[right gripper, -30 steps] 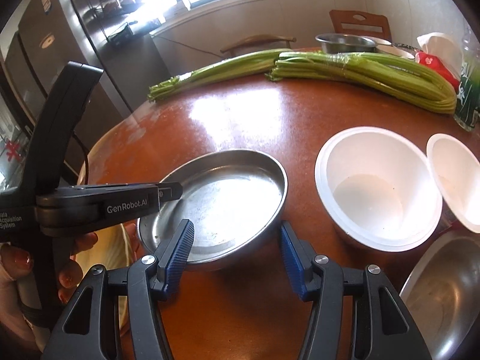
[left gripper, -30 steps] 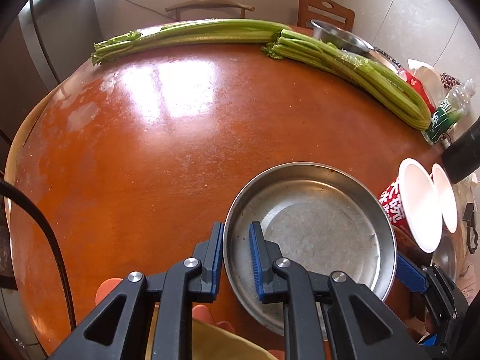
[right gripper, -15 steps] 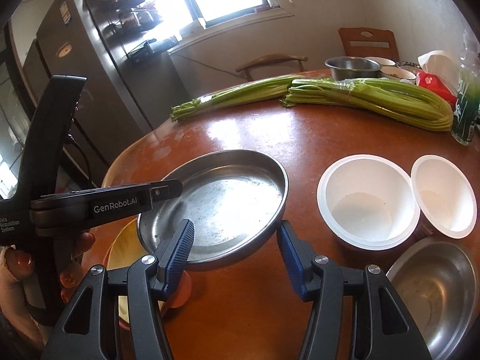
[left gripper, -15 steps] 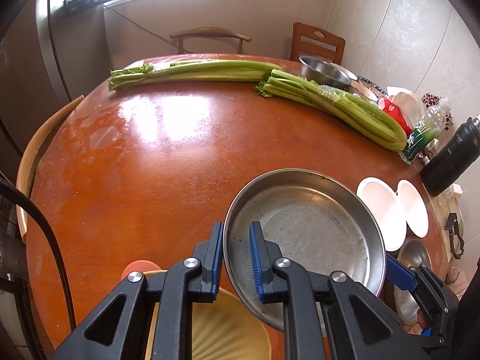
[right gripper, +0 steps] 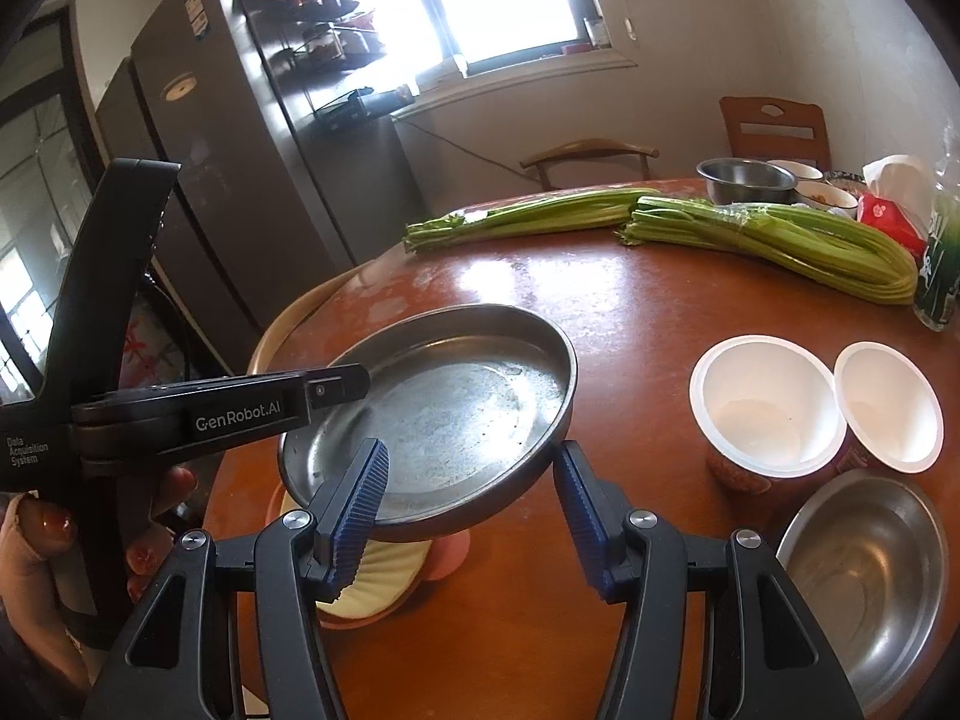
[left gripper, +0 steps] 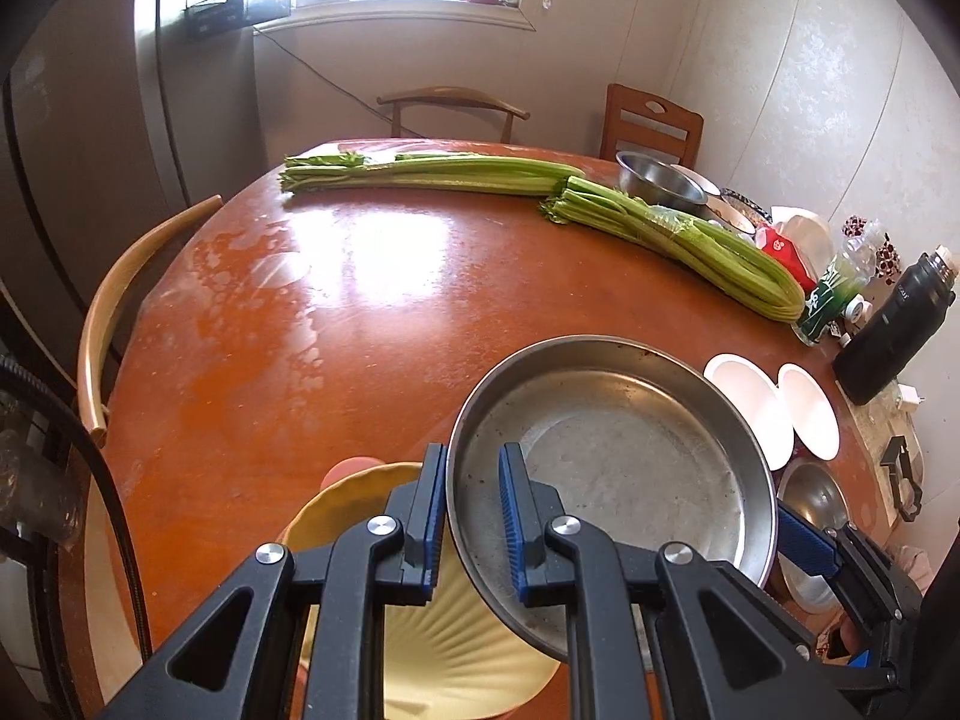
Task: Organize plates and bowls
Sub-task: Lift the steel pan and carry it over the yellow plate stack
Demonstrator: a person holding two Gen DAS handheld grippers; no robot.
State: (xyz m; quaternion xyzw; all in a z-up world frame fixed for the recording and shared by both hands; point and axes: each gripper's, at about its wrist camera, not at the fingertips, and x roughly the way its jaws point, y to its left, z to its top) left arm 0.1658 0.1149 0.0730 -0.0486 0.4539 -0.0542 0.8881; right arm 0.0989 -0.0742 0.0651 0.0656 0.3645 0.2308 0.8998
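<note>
Steel pan (left gripper: 624, 468) is pinched at its near rim by the left gripper (left gripper: 473, 510), blue pads narrow, one inside the wall and one outside; pan is off the desk (left gripper: 372, 312), tilted, hanging over a yellow ribbed plate (left gripper: 456, 660) that sits on a pinkish dish (right gripper: 450, 552) at the near edge; right gripper (right gripper: 474, 510) is wide, holding nothing, fingers either side of the pan's near edge in its own view, contact unclear; two white paper cups (right gripper: 762, 402) stand side by side to the right, a steel bowl (right gripper: 870, 570) just in front of them; two celery bunches (left gripper: 678, 234) lie across the far side; another steel bowl (left gripper: 657, 180) beyond them.
</note>
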